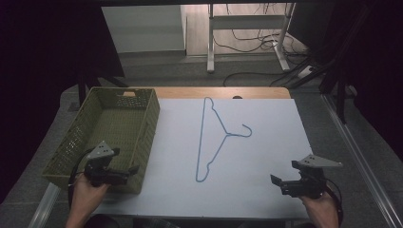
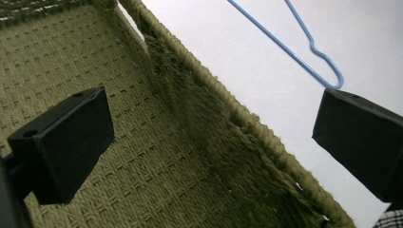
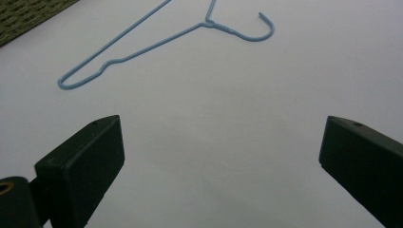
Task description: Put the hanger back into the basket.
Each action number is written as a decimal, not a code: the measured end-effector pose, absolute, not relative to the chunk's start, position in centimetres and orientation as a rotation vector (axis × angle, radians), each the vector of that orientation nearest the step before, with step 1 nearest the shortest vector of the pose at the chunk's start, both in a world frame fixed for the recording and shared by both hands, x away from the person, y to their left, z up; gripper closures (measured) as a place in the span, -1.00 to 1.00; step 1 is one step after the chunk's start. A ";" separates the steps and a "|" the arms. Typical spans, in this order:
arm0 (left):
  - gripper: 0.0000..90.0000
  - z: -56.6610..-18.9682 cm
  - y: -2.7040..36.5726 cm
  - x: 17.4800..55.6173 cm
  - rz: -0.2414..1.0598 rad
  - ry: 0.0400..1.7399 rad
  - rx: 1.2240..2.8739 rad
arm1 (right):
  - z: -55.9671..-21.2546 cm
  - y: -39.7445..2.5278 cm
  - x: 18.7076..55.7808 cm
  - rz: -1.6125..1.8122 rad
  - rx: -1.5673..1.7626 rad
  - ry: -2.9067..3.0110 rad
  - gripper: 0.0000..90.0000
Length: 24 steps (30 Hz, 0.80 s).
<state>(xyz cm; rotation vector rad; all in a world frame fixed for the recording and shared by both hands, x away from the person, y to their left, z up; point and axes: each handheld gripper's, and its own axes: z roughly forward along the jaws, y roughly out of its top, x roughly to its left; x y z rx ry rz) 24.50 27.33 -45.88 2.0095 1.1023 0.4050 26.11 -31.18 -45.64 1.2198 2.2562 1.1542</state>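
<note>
A thin blue wire hanger (image 1: 216,137) lies flat mid-table on the white sheet (image 1: 266,142), beside the olive woven basket (image 1: 142,137) at the left edge. The left gripper (image 1: 129,170) hovers jaws apart over the basket's near right corner. The right gripper (image 1: 276,182), also wide open, sits near the front right corner, holding nothing.

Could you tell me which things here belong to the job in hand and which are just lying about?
In the job: blue wire hanger, olive woven basket, left tool, right tool, both open.
Lying about: floor cables, white desk frame.
</note>
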 end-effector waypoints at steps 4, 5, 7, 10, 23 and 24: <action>-0.99 -45.9 27.3 24.5 0.404 1.118 2.009 | -45.7 -31.2 26.1 1.150 1.223 2.253 -0.98; -0.99 -45.9 27.3 24.5 0.402 1.119 2.007 | -45.7 -31.2 26.1 1.147 1.219 2.252 -0.98; -0.98 -45.8 27.4 24.5 0.399 1.127 2.001 | -45.7 -31.1 26.1 1.140 1.215 2.253 -0.98; -0.97 -45.8 27.5 24.6 0.396 1.134 1.995 | -45.7 -31.0 26.1 1.128 1.215 2.259 -0.98; -0.95 -45.0 27.2 24.5 0.425 1.152 1.997 | -45.6 -30.9 26.1 1.115 1.200 2.258 -0.98; -0.95 -44.8 27.1 24.5 0.426 1.148 1.995 | -45.6 -30.9 26.1 1.114 1.196 2.257 -0.98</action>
